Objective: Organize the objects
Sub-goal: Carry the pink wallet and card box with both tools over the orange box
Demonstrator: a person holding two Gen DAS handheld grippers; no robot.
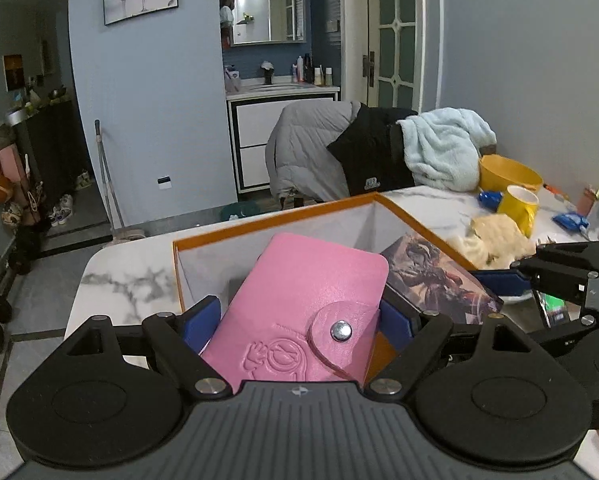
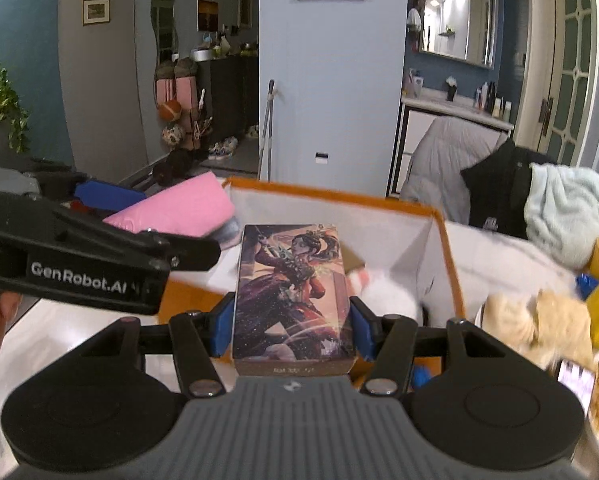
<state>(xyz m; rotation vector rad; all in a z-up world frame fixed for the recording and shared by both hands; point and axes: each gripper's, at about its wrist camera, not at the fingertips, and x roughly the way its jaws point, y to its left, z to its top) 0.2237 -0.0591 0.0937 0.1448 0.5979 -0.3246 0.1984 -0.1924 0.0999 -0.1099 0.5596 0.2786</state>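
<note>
Glossy pink wallet point(image 1: 303, 312) in left claw point(image 1: 299, 320); right claw point(image 2: 291, 320) clamps printed card box point(image 2: 293, 292).

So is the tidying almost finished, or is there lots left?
About midway. Something white and fluffy already lies in the orange box. The left hand-held gripper holds the pink wallet and the right hand-held gripper the picture card box, both over the box. The yellow mug and blue packets remain on the table.

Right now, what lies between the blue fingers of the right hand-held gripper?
The illustrated card box, clamped on both sides above the orange box, shown in the right wrist view.
</note>
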